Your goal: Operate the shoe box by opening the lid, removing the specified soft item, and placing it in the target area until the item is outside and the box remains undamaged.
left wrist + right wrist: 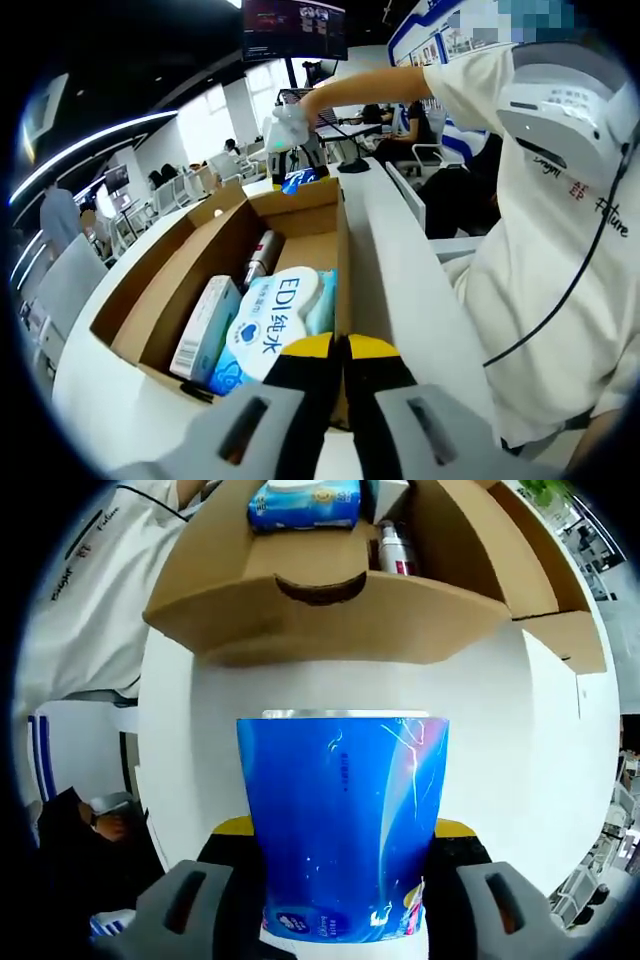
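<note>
The open cardboard shoe box (190, 262) lies on a white table (400, 270). Inside it are a blue-and-white wipes pack (268, 325), a white carton (205, 328) and a metal can (263, 256). My left gripper (341, 350) is shut, its yellow tips together at the box's near right corner; whether they pinch cardboard is unclear. Beyond the box's far end, my right gripper (288, 128) hangs above the table with a blue soft pack (298, 181). In the right gripper view, that gripper (345, 827) is shut on the blue soft pack (340, 800) over the table (200, 730), in front of the box (320, 615).
A person in a white shirt (545, 260) stands close on the table's right side, one arm stretched over it. The box's flaps (565, 630) spread outward. Behind the table are chairs, seated people and a hanging screen (295, 28).
</note>
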### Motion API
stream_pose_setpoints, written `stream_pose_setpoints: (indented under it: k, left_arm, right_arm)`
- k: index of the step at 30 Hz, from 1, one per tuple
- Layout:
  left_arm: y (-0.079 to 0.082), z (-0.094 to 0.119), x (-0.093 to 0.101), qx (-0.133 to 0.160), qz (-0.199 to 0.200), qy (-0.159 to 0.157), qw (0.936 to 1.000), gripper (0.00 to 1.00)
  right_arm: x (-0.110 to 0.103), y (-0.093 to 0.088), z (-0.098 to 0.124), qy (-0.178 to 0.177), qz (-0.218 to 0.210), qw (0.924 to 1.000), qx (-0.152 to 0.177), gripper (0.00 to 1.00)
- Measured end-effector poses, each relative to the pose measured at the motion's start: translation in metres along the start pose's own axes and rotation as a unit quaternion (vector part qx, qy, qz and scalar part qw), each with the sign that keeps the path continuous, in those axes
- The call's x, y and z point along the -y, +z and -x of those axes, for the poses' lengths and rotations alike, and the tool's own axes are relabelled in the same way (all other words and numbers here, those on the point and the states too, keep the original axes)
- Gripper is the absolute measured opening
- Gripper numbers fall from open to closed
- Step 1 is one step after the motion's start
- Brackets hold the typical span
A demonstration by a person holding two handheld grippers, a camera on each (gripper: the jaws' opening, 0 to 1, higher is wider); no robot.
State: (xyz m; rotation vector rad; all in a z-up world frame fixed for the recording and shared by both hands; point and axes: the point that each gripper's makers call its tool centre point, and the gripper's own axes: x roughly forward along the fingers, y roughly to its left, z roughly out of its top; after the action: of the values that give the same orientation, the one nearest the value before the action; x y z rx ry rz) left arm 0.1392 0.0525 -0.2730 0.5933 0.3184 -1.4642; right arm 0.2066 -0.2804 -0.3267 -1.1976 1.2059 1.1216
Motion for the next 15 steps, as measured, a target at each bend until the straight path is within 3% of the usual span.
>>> stream_pose_setpoints:
  k: [15]
  left_arm:
    - [-0.0004, 0.0009, -0.0021, 0.000, 0.001, 0.000, 1.0000, 0.02]
  right_arm:
    - [0.0012, -0.0024, -0.0044, 0.006, -0.011, 0.9998, 0.017, 0.62]
